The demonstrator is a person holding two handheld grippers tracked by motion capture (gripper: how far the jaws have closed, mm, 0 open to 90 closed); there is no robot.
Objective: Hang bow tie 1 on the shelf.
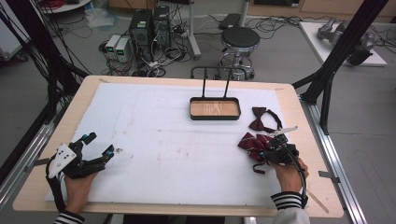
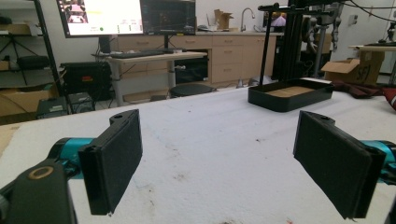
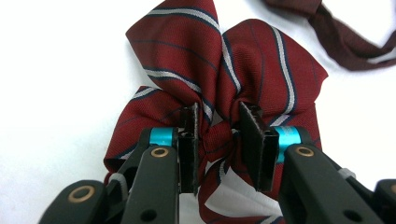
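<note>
**Bow tie pinched at its knot, tray next**

Black jaws fill the bottom of the right gripper view, and we see our right gripper closed on the centre knot of the striped bow tie, its pads pressing the fabric from both sides. In the high view that bow tie lies at the lower right of the white mat, just below a second, darker bow tie. Our left gripper rests at the lower left of the high view, jaws wide apart with nothing between them.

We judge the step in hand to be the grasp itself, with the lift not yet begun. Next we would raise the bow tie clear of the mat and carry it up and left towards the wooden tray at upper centre, taking care that the trailing strap does not snag its darker neighbour.
</note>
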